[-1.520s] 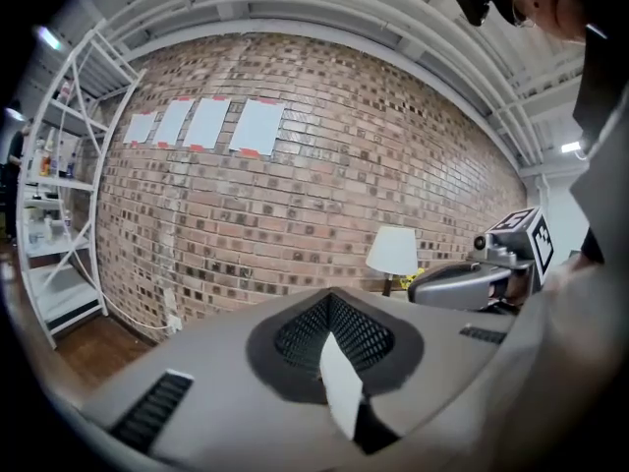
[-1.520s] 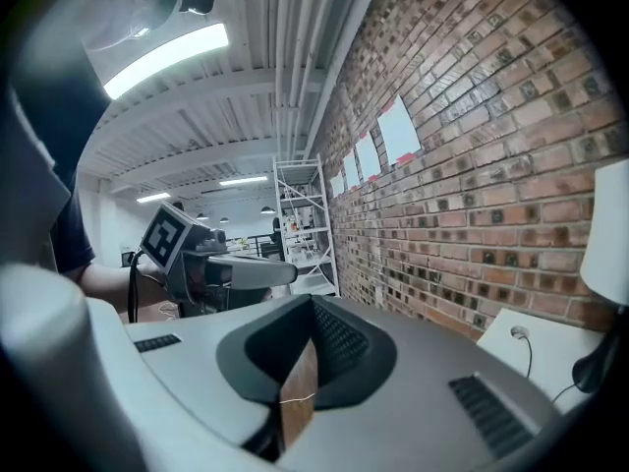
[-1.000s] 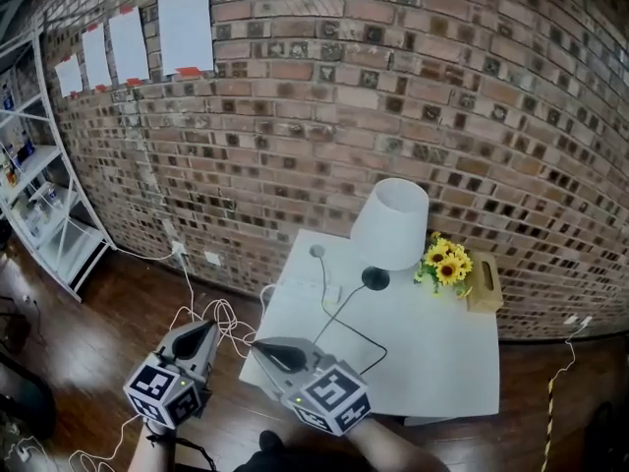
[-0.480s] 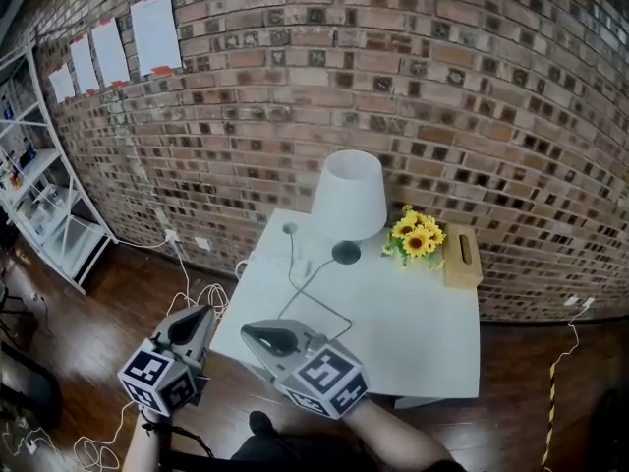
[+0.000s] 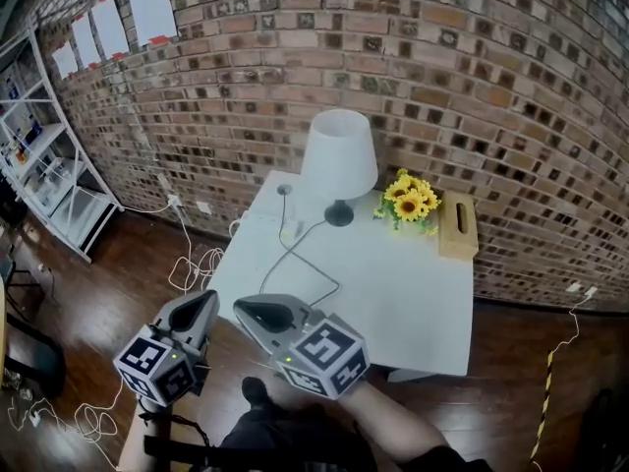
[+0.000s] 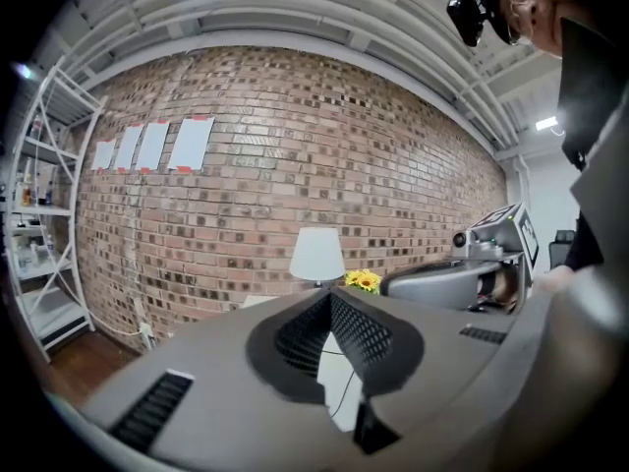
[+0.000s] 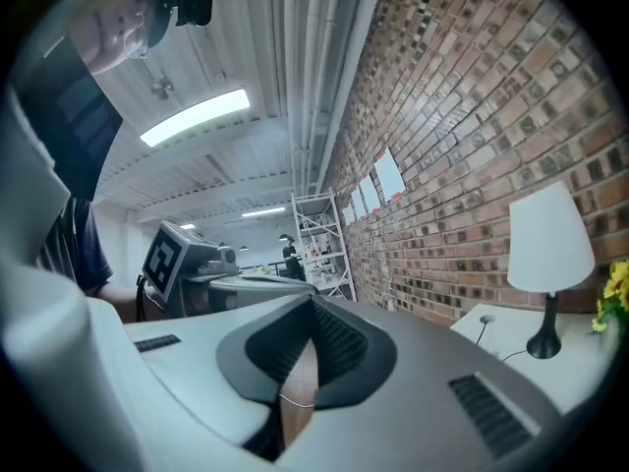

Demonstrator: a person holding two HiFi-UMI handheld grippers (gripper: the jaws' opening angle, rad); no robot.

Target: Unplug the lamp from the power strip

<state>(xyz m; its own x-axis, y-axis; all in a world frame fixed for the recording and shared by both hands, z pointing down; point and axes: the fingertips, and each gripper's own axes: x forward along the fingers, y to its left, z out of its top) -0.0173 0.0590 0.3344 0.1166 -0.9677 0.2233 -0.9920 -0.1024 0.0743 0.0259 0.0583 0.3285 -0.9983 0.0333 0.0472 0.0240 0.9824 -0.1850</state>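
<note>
Left gripper [image 5: 202, 303] - jaws pressed together, nothing between them. It is held low, nose tipped slightly down, and points toward the near left corner of the white table [image 5: 413, 308]. Its marker cube sits back over the wrist.

Right gripper [image 5: 244, 309] - jaws also closed and empty; only a sliver of wood floor shows through the slot behind the tips. It is held about level, just beside the left gripper, with its nose angled left across it. The forearm [image 5: 393, 431] trails off to the lower right.

Both grippers are short of the table's near edge and well apart from anything on it.

The lamp [image 5: 339, 155], with a white shade and dark base, stands upright at the back of the table close to the brick wall [image 5: 491, 87]. Its cord [image 5: 292, 251] runs from the base forward across the top in a loose loop. The power strip cannot be picked out against the white surface.

Sunflowers [image 5: 409, 201] are just right of the lamp, with a wooden box [image 5: 458, 226] beside them.

The near half of the tabletop is bare. Left of the table is dark wood floor [image 5: 118, 273] with loose cables [image 5: 192, 264]. A white shelf unit [image 5: 54, 180] stands farther left.
</note>
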